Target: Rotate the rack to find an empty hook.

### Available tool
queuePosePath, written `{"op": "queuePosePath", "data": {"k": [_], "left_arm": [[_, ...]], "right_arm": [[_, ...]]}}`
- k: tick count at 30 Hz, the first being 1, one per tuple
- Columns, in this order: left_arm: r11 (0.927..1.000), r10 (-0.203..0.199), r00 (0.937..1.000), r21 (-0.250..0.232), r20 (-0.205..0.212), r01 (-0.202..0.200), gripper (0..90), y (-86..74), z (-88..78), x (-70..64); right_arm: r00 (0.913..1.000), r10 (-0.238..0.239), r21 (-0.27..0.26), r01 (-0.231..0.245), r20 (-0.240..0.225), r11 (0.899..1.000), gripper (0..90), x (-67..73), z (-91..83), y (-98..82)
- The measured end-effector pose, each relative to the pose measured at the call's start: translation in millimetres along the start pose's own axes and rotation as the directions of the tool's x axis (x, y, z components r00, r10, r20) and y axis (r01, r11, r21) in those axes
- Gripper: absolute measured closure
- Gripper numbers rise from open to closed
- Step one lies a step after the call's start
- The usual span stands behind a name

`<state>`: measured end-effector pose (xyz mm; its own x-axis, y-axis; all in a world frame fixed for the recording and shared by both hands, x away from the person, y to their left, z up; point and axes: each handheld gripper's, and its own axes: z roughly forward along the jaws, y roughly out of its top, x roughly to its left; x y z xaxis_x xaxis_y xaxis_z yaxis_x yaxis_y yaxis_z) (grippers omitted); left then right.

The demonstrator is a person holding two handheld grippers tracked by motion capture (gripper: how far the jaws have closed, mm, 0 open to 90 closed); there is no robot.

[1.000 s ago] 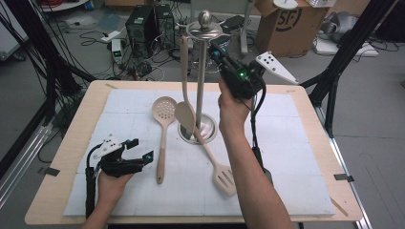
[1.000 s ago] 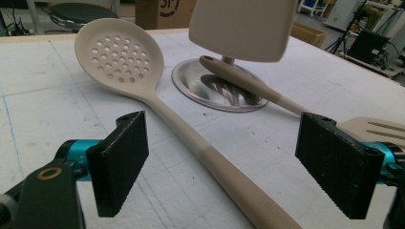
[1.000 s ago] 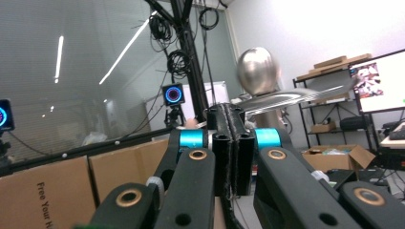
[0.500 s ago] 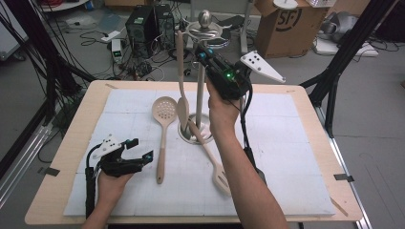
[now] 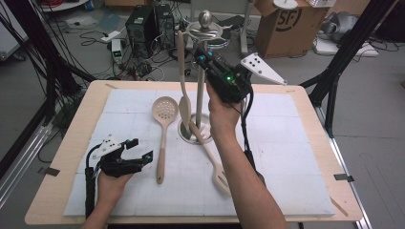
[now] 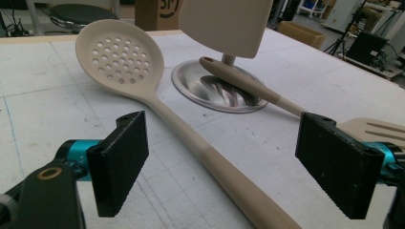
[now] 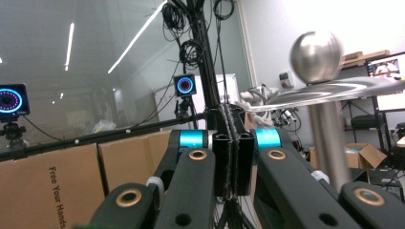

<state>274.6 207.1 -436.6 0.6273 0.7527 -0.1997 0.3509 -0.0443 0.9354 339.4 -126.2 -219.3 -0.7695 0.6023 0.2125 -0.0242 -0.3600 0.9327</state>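
At the left the left claw rests on the table just as it did a second ago; its jaws stand released, and in the left gripper view the skimmer runs its handle between the pads without touching either; from above, the skimmer lies flat just right of that claw, bowl away from the person.

Next comes the spoon, hanging from the rack by its handle top, blade low beside the base, in the same place as a second ago.

What has changed is the right claw: a second ago it was off to the right of the pole; now it has swung left and sits up by the rack's top ring, close to the spoon's handle top; whether it touches I cannot tell. In the right gripper view its jaws are clenched, pad flat on pad, with nothing seen between them, and the rack's ball stands close at the right.

I judge the spoon hung and being checked or nudged; the skimmer and the turner, its handle end propped on the rack's base, are yet to hang.

Writing: "SF" on the box behind the table; "Free Your Hands" on a carton in the right gripper view.
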Motion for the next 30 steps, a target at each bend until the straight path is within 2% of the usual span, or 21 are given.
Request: {"op": "queuePosePath", "data": {"k": [5, 7, 10, 15, 19, 25, 30], "left_arm": [[1.0, -0.003, 1.0, 0.0, -0.006, 0.003, 19.0, 0.3, 0.5, -0.4], [1.0, 0.004, 1.0, 0.003, -0.004, -0.004, 19.0, 0.4, 0.2, -0.2], [1.0, 0.003, 1.0, 0.002, -0.002, -0.003, 19.0, 0.4, 0.0, -0.3], [1.0, -0.004, 1.0, 0.001, -0.003, 0.004, 19.0, 0.3, -0.1, -0.2], [1.0, -0.003, 1.0, 0.001, -0.003, 0.003, 19.0, 0.2, -0.1, -0.1], [1.0, -0.005, 1.0, 0.002, -0.004, 0.005, 19.0, 0.1, 0.2, 0.2], [1.0, -0.008, 1.0, -0.001, -0.004, 0.008, 19.0, 0.1, 0.1, 0.0]], "right_arm": [[0.9996, 0.003, -0.002, -0.003, 0.028, 1.0, 89.8, -6.7, -10.5, -3.6], [0.9986, 0.023, -0.012, -0.022, 0.047, 1.0, 89.8, -12.3, -14.3, -5.0], [0.9949, 0.036, -0.018, -0.034, 0.095, 0.999, 89.8, -23.8, -17.4, -4.8], [0.9881, 0.072, -0.033, -0.068, 0.136, 0.997, 89.8, -43.5, -19.2, -3.7], [0.9801, 0.122, -0.061, -0.114, 0.157, 0.992, 89.8, -59.5, -21.1, -1.8], [0.9754, 0.158, -0.076, -0.148, 0.154, 0.986, 89.8, -67.9, -20.3, 2.9], [0.9832, 0.145, -0.074, -0.138, 0.11, 0.988, 89.8, -65.5, -15.3, 12.1]]}}
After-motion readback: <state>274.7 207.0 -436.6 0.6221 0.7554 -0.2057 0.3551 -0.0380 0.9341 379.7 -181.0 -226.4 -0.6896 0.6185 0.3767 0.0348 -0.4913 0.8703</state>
